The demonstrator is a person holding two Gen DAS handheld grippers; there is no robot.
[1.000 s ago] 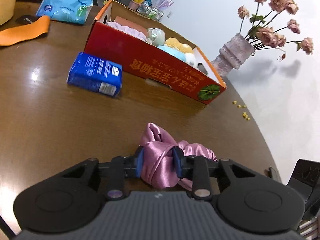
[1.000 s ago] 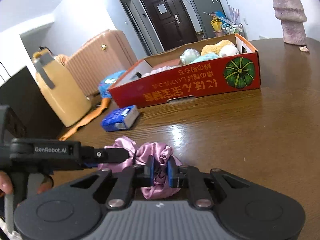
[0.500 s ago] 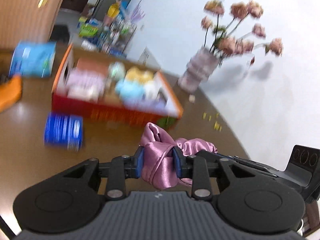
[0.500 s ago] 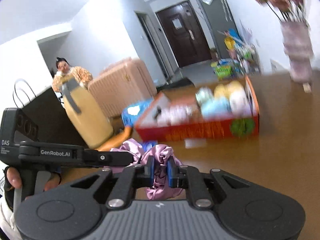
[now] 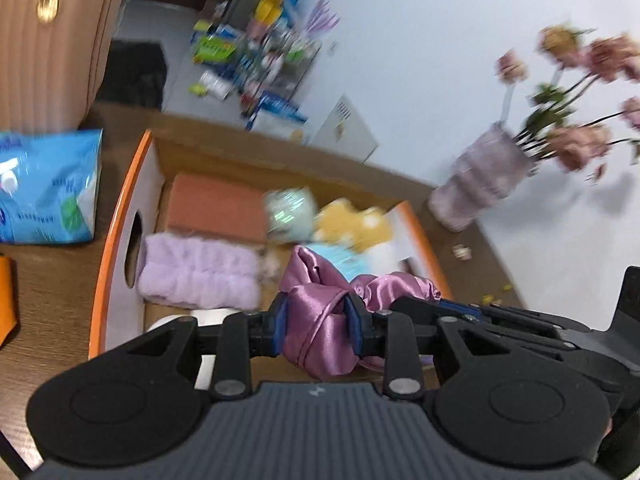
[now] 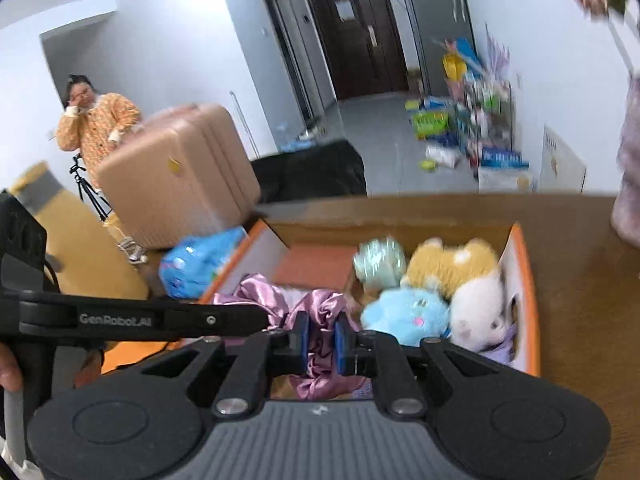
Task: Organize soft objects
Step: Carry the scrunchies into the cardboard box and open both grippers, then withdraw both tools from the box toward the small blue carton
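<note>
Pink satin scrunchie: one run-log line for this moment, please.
phase: carry | held: pink satin scrunchie | left tool: shut on it | right tool: shut on it | position: over open orange box | released: no

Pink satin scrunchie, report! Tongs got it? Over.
Both tongs, left and right, shut on pink satin scrunchie. Hanging above cardboard box. Plush toys inside, nothing blocking.

Your two wrist views look steeply down, close above the cardboard box, sharing its contents and the satin scrunchie.
</note>
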